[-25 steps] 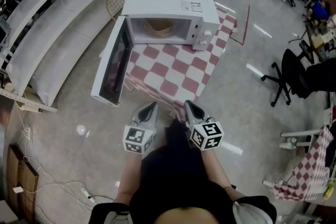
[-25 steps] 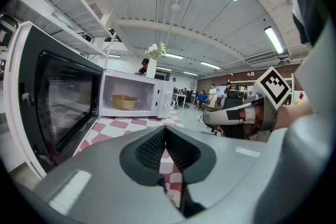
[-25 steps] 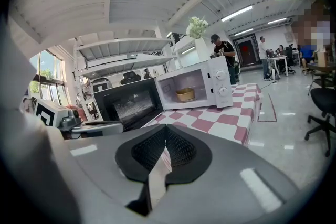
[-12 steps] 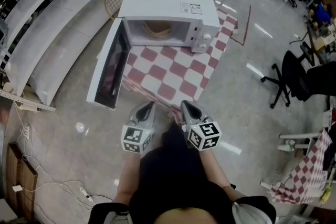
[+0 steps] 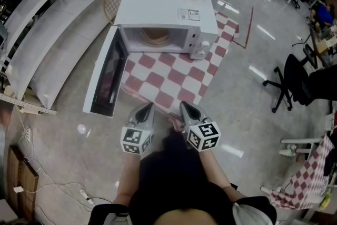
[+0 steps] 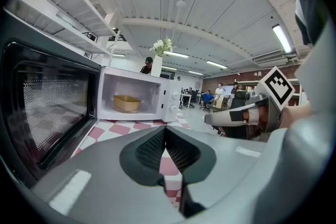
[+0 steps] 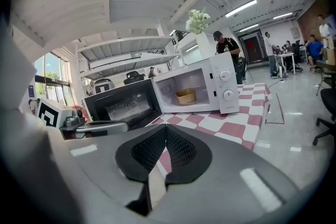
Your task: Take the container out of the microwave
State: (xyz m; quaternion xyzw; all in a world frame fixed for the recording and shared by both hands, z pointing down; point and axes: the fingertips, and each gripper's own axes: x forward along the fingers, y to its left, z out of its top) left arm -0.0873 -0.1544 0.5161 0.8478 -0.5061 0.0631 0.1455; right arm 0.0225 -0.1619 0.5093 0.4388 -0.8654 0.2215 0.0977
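Tan shallow container (image 5: 154,35) sits inside the white microwave (image 5: 166,8), toward the middle of the cavity, with the door (image 5: 102,79) swung fully open to the left. The microwave stands on a red-and-white checkered tablecloth (image 5: 168,74). Left gripper (image 5: 149,106) and right gripper (image 5: 185,105) are both at the near table edge, well apart from the container, each with jaws pressed together and nothing between them. The container looks thin-walled, probably light and a bit flexible; can't tell if it's filled. Likely best hold is a pinch on the near rim wall, or one gripper on each side. Keep it level and don't squeeze hard.
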